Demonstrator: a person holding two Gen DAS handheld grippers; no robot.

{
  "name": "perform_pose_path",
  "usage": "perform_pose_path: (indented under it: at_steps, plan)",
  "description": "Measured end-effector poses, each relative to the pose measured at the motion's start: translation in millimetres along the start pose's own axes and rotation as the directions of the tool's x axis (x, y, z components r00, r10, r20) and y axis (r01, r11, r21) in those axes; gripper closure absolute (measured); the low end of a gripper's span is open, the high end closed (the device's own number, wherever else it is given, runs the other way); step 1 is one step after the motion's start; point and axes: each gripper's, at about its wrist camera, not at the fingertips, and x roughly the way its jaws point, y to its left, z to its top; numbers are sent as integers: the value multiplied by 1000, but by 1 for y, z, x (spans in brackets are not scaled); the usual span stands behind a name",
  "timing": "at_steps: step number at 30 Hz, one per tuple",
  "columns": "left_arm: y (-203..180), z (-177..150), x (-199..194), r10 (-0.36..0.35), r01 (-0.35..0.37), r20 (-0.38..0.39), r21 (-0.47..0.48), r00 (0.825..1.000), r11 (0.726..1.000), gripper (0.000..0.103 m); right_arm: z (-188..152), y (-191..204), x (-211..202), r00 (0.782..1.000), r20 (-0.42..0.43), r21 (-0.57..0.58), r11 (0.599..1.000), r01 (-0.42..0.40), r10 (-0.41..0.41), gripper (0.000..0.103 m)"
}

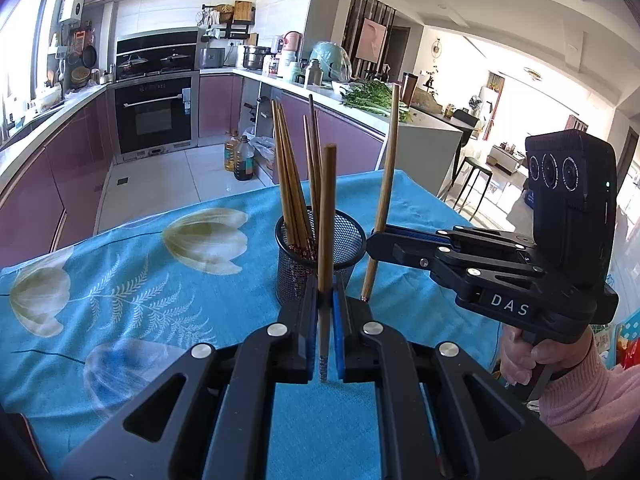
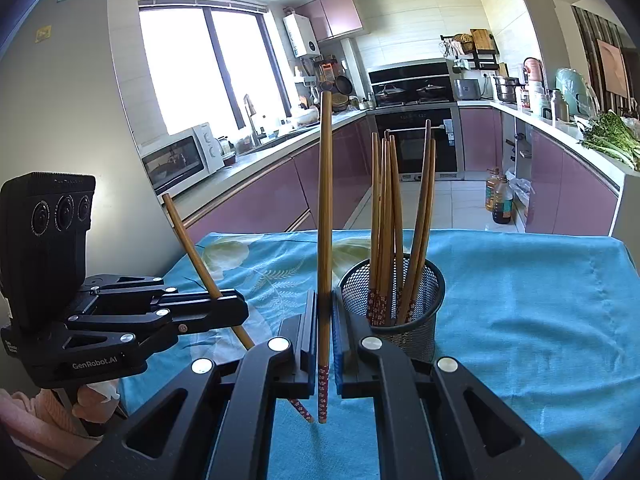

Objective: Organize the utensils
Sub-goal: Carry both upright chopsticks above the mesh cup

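A black mesh cup (image 1: pixel 343 240) stands on the blue flowered tablecloth (image 1: pixel 120 280) and holds several brown chopsticks (image 1: pixel 290 200). In the left wrist view my left gripper (image 1: pixel 326 300) is shut on one upright chopstick (image 1: pixel 328 208), just in front of the cup. To the cup's right, my right gripper (image 1: pixel 376 240) is shut on a second, slightly leaning chopstick (image 1: pixel 386 184). The right wrist view shows that gripper (image 2: pixel 324 308) clamping its chopstick (image 2: pixel 325 208) upright, left of the cup (image 2: pixel 420 320). My left gripper (image 2: pixel 238 308) holds its tilted chopstick (image 2: pixel 188 240) at the left.
The table's far edge (image 2: pixel 440 233) drops to a tiled kitchen floor with oil bottles (image 2: pixel 498 200). Purple cabinets, an oven (image 1: pixel 154 116) and counters ring the room. A hand in a pink sleeve (image 1: pixel 588 392) grips the right tool's handle.
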Motion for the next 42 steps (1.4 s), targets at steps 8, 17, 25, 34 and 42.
perform_pose_path:
  at_steps: [8, 17, 25, 34, 42]
  plan:
    - [1, 4, -4, 3, -3, 13, -1, 1000, 1000, 96, 1, 1, 0, 1000, 6, 0, 1000, 3, -3, 97]
    - [1, 10, -8, 5, -5, 27, 5, 1000, 1000, 96, 4, 0, -1, 1000, 17, 0, 1000, 7, -7, 97]
    - [-2, 14, -9, 6, -6, 36, 15, 999, 1000, 96, 6, 0, -1, 1000, 21, -5, 1000, 9, -8, 97]
    - [-3, 20, -9, 10, -11, 43, 22, 999, 1000, 96, 11, 2, -1, 999, 33, -11, 1000, 10, -9, 97]
    - [-3, 25, -9, 14, -16, 51, 28, 999, 999, 96, 12, 3, -2, 999, 43, -18, 1000, 9, -8, 97]
